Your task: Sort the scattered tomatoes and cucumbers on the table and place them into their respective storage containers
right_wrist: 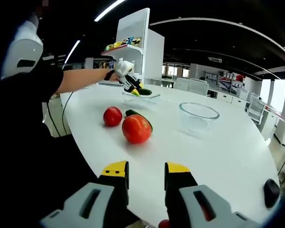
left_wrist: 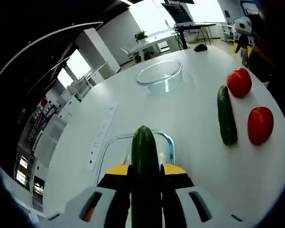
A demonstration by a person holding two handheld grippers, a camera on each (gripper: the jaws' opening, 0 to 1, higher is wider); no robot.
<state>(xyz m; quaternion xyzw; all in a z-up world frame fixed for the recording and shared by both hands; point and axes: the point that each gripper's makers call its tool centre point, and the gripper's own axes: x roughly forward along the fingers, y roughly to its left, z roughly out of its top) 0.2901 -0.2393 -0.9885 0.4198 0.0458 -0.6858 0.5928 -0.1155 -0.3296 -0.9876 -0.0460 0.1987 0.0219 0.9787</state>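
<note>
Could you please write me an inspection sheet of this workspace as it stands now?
Surface: white table.
Job's things: cucumber in the left gripper, above the rectangular glass dish; second cucumber lying between two tomatoes; round glass bowl holds nothing.
Clutter: power strip; black mouse near the edge.
Grippers: left shut on the cucumber; right gripper open, holding nothing.
Cables: black one hanging off the table's far end.
Surroundings: office with shelving, desks, windows.

Left gripper view close over table [left_wrist: 189, 109]; right gripper view lower at its edge; both share tomatoes, bowls.
</note>
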